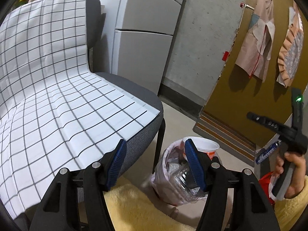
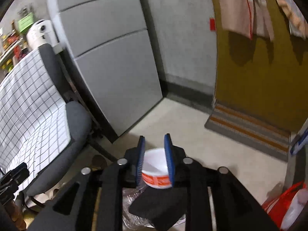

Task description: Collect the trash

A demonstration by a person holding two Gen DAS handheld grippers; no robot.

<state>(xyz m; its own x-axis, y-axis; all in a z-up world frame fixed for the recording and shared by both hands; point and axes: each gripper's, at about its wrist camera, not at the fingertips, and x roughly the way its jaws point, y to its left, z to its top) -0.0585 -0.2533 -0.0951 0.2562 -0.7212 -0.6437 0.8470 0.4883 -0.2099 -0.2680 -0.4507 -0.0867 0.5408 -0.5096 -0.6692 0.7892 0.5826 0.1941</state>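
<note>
**A:** While the left wrist camera looked out over the chair, where did the trash sit?

**B:** Down at about five o'clock from the left gripper [image 1: 156,154], on the floor beside the chair leg. A pale trash bag [image 1: 169,175] stood there, mouth up, stuffed with crumpled clear plastic, and a white cup [image 1: 204,147] with an orange band showed at the bag's top, rim facing up.

**A:** And the left gripper itself?

**B:** Spread wide, nothing between the blue pads [image 1: 120,161]. Its left pad overlapped the checked cloth [image 1: 57,96] on the seat, its right pad overlapped the bag's mouth. At three o'clock the person's right hand [image 1: 290,173] gripped the other tool's handle, above and to the right of the bag.

**A:** What did the right wrist camera give?

**B:** That view was blurred. The cup [image 2: 156,170] lay dead ahead at twelve o'clock, right between the right gripper [image 2: 155,160] fingers, its axis upright and mouth open to the camera. The pads stood close on either side of the cup; contact looked likely but I couldn't be sure through the blur. Clear plastic showed under the tool at six o'clock.

**A:** So which hand was nearer?

**B:** The right one, I'd judge. The cup sat in its line; the left would have had to swing down toward five o'clock.
</note>
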